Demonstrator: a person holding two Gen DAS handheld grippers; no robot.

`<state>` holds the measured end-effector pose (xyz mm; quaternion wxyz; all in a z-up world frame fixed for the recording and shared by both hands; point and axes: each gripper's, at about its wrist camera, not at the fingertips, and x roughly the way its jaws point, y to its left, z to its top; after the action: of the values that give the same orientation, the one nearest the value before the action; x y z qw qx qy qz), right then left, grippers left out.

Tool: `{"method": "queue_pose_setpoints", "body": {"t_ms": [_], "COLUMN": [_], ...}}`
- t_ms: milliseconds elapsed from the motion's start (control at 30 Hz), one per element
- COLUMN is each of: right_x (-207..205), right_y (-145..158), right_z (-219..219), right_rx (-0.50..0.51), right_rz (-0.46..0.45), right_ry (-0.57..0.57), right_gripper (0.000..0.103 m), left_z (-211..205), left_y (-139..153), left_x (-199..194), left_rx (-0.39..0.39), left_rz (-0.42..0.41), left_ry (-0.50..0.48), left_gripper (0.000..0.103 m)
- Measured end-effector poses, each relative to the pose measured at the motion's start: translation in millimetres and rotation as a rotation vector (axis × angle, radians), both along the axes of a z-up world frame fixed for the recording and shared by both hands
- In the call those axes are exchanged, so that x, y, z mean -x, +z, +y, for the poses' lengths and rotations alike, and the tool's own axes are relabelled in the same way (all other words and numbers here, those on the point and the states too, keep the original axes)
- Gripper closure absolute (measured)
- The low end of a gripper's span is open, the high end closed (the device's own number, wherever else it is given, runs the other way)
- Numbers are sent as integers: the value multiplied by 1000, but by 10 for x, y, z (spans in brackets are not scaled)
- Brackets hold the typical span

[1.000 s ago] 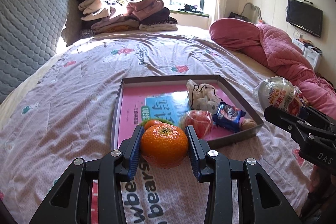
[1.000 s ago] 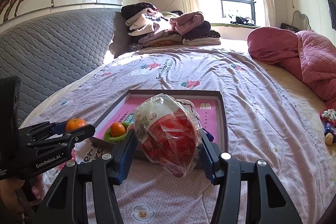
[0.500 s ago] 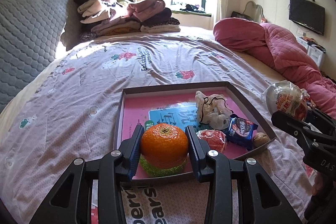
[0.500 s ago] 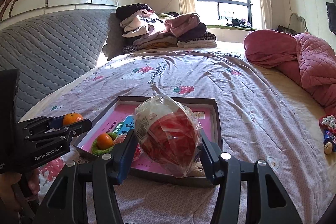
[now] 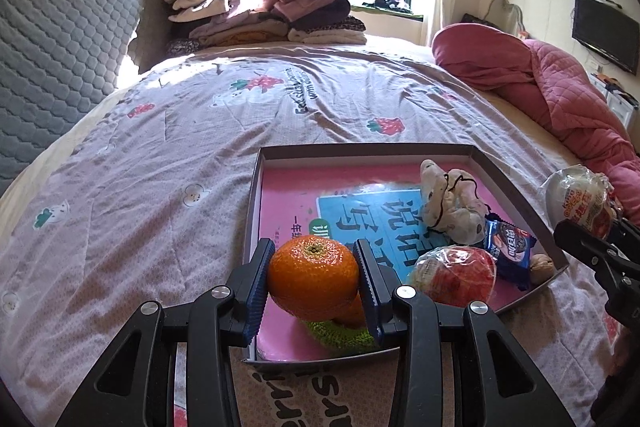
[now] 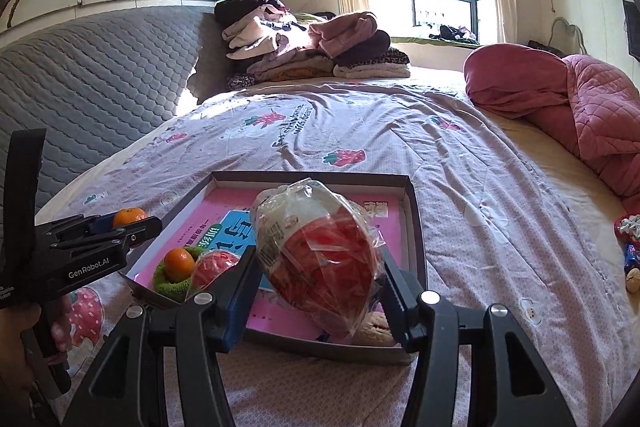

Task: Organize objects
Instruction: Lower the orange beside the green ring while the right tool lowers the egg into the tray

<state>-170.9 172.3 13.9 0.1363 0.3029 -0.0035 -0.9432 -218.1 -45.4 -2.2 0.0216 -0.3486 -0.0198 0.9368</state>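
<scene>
A shallow grey-walled tray [image 5: 516, 183] with a pink printed floor lies on the lilac strawberry-print bedspread [image 5: 180, 155], and everything else is placed against it. The left gripper [image 5: 316, 279] is clamped on a glossy orange mandarin [image 5: 313, 277], stem end up, the blue pads pressing both its sides. It hangs over the tray's near left corner, above a green knitted ring [image 5: 340, 335] that holds a second orange fruit [image 6: 179, 264]. Further right in the tray lie a red-and-white wrapped snack [image 5: 454, 273], a dark blue biscuit packet [image 5: 508, 251], a walnut [image 5: 542, 265] in the right corner, and a pale speckled cloth toy [image 5: 448, 203] near the right wall.

The right gripper [image 6: 318, 275] is closed on a bulging clear plastic bag with red and white contents [image 6: 316, 259], held tilted over the tray's near right part. Both grippers point forward and downward over the tray's near wall. A hand [image 6: 24, 323] grips the left tool's handle at the tray's left.

The tray's middle and far half are bare pink floor. Beyond its far wall the bedspread runs open to a stack of folded clothes [image 5: 260, 11]; a pink quilt [image 5: 560, 99] is bunched well off to the tray's right.
</scene>
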Motion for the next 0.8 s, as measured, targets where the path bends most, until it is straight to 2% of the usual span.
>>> {"method": "queue_pose_setpoints", "body": {"t_ms": [300,700,800], "right_x": [120,196,209], "right_y": [-198,-406,-430], "right_z": [-27,-38,-39], "right_rx": [-40,-77,-82], "right_rz": [-36,-72,-73], "right_ry": [-17,-38,-39], "right_gripper": [47,47,47], "left_z": [-26,-42,-51], "left_y": [-199,-248,-246], "left_x": [47,1,-2], "left_rx": [-14,-19,-15], "left_rz": [-39,-17,-16], "left_ry": [1,10,21], "left_gripper": [62,61,58]}}
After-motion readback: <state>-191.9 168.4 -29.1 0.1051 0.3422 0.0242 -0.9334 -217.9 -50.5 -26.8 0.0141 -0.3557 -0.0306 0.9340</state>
